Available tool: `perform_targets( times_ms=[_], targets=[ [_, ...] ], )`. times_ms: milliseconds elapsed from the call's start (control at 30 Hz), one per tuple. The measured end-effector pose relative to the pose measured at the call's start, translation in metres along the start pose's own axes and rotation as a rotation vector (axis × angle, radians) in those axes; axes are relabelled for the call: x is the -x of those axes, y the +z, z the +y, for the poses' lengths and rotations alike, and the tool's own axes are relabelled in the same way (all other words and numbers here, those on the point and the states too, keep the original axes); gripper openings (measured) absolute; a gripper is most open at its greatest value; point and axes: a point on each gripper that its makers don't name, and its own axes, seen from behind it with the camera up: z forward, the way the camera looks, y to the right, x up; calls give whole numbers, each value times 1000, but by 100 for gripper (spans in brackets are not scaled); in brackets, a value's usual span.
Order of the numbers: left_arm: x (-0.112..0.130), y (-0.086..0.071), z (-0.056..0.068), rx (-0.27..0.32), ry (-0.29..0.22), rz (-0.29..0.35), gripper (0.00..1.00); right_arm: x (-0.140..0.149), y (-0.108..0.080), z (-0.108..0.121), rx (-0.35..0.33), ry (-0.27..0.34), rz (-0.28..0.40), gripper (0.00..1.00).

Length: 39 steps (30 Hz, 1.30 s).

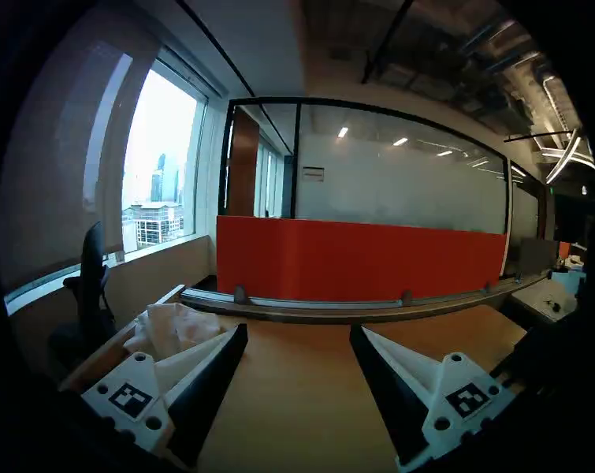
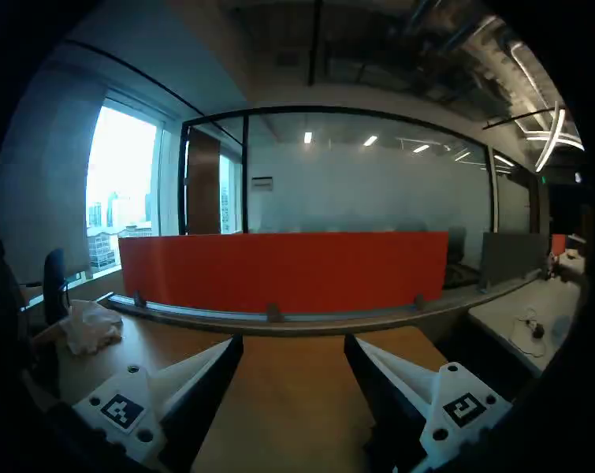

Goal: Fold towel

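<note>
Looking along the left gripper (image 1: pixel 297 331) in the left gripper view, its two white fingers stand wide apart with nothing between them, low over a wooden desk (image 1: pixel 297 386). The towel (image 1: pixel 171 325), pale and crumpled into a heap, lies at the far left of the desk, close to its left edge and partly behind the left finger. A dark office chair (image 1: pixel 92 284) stands left of it under a bright window (image 1: pixel 159 189), and an orange divider (image 1: pixel 360 260) runs across the far side. In the right gripper view, the right gripper (image 2: pixel 293 340) is also spread wide and empty above the same desk, and the towel (image 2: pixel 88 325) sits well off to the far left, apart from both fingers. The divider (image 2: pixel 281 272) crosses the far side here too. The risk from here, as a judgement: the heap shows no clear corner or hem, so a pinch could catch a bunch of layers and lift a lump that cannot be folded. Because it lies near the desk's left edge, a sideways nudge from a finger could push it off. Both tools also reach toward the same side, so they could knock together. Counted: one towel, two grippers, one desk under them, one divider, one chair, one window.
</note>
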Motion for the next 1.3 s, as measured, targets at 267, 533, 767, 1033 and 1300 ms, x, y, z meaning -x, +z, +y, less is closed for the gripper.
perform_targets(
  times_ms=[267,533,767,1033,1300],
  targets=[
    [5,3,4,20,-10,18,96,2,-1,-17,-11,-16,-14,99],
    [19,10,5,29,19,26,96,5,-4,-35,-21,-29,-20,99],
    [41,16,-3,21,94,46,96,12,-4,-48,-20,-26,-17,99],
    [77,20,-2,21,111,77,96,22,-3,-53,-3,-34,-9,99],
    [111,23,-9,8,91,110,96,38,1,-51,17,-66,-10,99]
  ],
)
